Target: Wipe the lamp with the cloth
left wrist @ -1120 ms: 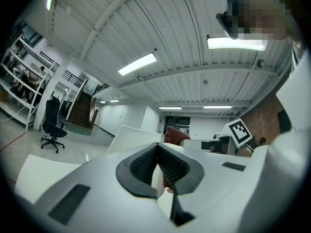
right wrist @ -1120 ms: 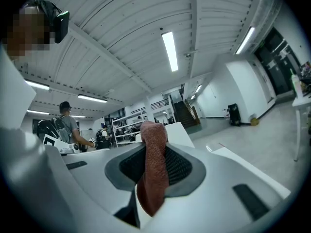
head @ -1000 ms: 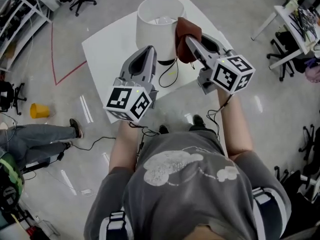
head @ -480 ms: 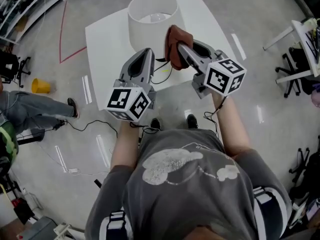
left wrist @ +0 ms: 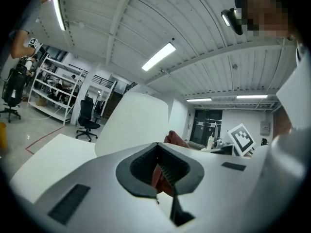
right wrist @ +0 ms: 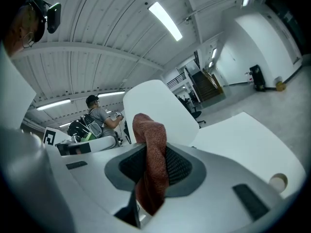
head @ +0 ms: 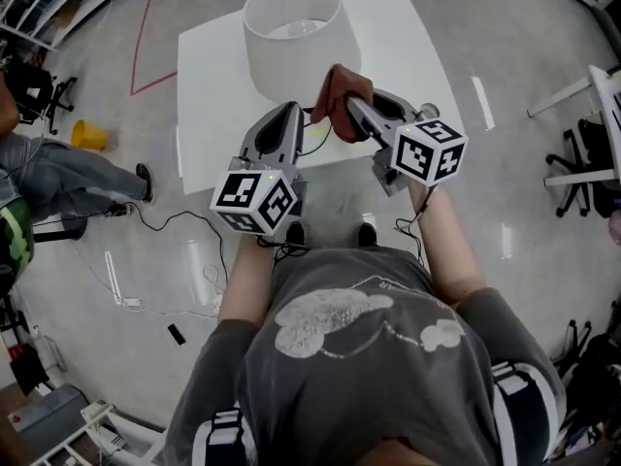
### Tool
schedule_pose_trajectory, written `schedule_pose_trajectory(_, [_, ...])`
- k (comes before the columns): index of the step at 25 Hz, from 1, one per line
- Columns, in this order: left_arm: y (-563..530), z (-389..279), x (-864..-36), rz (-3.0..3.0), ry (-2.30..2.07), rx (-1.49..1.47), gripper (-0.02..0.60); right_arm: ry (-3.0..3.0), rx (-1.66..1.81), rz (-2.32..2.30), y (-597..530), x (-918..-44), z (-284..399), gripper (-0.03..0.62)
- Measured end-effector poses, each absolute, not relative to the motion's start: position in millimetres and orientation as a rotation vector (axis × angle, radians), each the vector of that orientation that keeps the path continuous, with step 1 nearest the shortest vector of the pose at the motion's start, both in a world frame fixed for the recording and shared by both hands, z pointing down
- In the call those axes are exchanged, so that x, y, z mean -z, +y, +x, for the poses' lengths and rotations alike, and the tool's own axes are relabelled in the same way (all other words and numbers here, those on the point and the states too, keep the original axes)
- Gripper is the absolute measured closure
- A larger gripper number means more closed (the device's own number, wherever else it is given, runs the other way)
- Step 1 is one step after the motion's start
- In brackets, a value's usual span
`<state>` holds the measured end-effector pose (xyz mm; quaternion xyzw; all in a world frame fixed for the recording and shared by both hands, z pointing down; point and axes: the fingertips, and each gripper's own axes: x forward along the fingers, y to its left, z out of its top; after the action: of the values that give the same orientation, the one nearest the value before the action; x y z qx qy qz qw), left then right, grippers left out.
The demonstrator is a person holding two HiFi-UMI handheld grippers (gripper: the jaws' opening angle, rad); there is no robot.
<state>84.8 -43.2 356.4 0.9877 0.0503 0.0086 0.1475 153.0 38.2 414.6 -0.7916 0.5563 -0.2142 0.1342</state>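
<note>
In the head view a white table (head: 209, 76) stands on a grey shiny floor (head: 505, 56), upper centre of the frame. The lamp (head: 291, 32) with a white shade is at the table's top part. Just under the shade, the right gripper (head: 347, 105) is closed on the red-brown cloth (head: 333, 90). The left gripper (head: 288, 115) is beside it.

In the left gripper view the jaws are together and hold nothing. The shade (left wrist: 133, 123) rises behind them, and the cloth (left wrist: 176, 139) shows at centre right.

In the right gripper view the cloth (right wrist: 153, 154) is pinched between the pads and stands up before the shade (right wrist: 160, 110). A person with a backpack (right wrist: 99, 115) is at middle left.
</note>
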Motion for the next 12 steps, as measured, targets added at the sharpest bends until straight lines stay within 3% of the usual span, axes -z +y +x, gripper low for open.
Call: schedule_pose_trajectory(12, [-14, 74, -361, 2.834, -0.025, -0.011, 0.574, 1.747, 0.668, -2.248, 65, -421, 151, 0.503])
